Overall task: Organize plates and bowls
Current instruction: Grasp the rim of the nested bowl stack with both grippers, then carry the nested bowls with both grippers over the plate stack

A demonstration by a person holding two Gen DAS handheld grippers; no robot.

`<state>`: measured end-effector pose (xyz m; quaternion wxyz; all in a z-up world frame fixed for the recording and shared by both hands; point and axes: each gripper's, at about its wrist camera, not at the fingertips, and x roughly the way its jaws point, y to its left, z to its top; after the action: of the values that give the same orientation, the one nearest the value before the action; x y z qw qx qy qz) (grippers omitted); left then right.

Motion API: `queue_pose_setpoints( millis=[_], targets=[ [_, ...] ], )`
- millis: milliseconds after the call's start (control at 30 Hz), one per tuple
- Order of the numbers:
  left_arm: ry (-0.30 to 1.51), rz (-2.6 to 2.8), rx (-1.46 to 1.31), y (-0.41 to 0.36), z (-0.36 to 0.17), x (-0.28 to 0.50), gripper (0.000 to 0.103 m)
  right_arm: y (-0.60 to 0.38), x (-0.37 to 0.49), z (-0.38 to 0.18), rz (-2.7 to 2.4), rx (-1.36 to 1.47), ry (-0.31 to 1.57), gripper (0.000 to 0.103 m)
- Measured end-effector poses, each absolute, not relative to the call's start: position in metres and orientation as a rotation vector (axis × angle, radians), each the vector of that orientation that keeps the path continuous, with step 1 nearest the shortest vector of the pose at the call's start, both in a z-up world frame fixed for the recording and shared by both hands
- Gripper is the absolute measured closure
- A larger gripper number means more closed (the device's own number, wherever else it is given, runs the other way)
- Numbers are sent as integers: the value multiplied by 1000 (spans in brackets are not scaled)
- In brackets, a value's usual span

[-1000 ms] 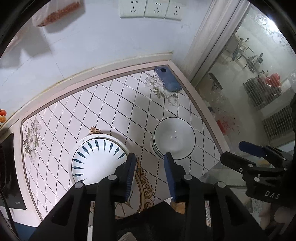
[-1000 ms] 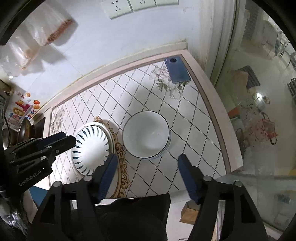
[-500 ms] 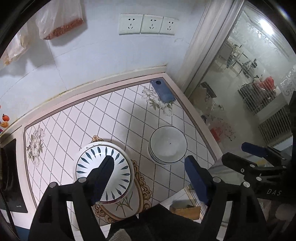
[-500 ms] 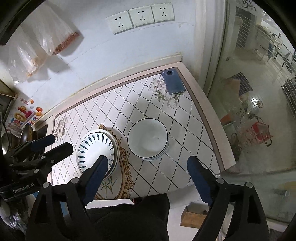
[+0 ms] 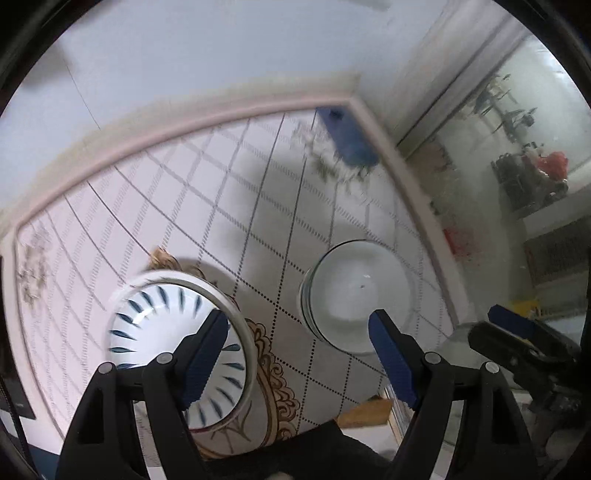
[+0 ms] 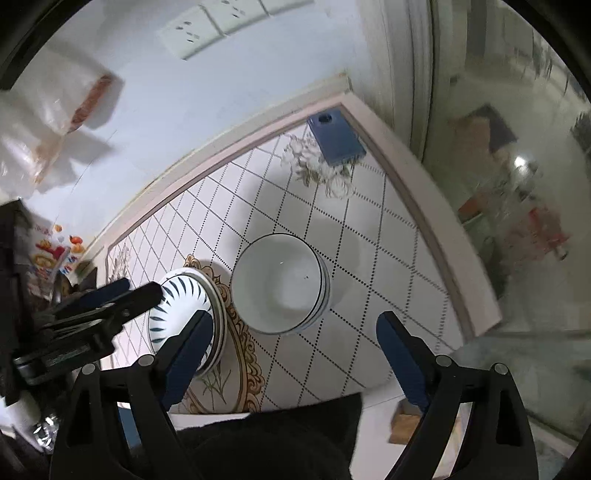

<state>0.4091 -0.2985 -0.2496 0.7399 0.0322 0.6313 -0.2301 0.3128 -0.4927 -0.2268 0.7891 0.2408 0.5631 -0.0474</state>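
A white plate with blue leaf marks (image 5: 162, 332) sits on the tiled tabletop at the front left; it also shows in the right wrist view (image 6: 184, 306). A stack of plain white bowls with a dark rim line (image 5: 356, 295) stands to its right, also in the right wrist view (image 6: 280, 284). My left gripper (image 5: 299, 343) is open and empty above the gap between plate and bowls. My right gripper (image 6: 291, 343) is open and empty, hovering just in front of the bowls. Each gripper shows at the edge of the other's view.
A blue phone (image 6: 336, 138) lies at the table's far right corner, also in the left wrist view (image 5: 347, 136). A white wall with sockets (image 6: 218, 26) backs the table. A glass door (image 6: 517, 166) runs along the right edge. Hanging bags (image 6: 62, 122) are at the left.
Both grippers have dropped closer to the table, so plate and bowls look larger. The left gripper opened wide between the first two moments and stays open. The dishes have not moved.
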Motion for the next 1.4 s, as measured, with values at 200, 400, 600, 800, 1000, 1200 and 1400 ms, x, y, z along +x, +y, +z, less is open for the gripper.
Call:
queue_pose_setpoints(
  millis=[200,400,600,800,1000,1200,1400],
  targets=[
    [1544,-534,-25,-314,-312,433,27,-514,336,-307,-37,640,1302,11],
    [1608,-576,-28,-335,-344,442,27,-522,347,-381,43,808,1351,11],
    [1638,-577,-39,-342,-364,449,27,-519,361,-418,96,882,1372,11],
    [1657,-602,-54,-346,-371,447,52,-516,373,-436,144,928,1383,17],
    [1625,-577,-49,-343,-367,443,57,-503,383,-439,135,886,1389,38],
    [1626,-565,-50,-340,-366,444,61,-499,386,-439,120,874,1393,38],
    [1618,-553,-32,-335,-360,442,62,-498,386,-440,108,886,1403,38]
  ],
)
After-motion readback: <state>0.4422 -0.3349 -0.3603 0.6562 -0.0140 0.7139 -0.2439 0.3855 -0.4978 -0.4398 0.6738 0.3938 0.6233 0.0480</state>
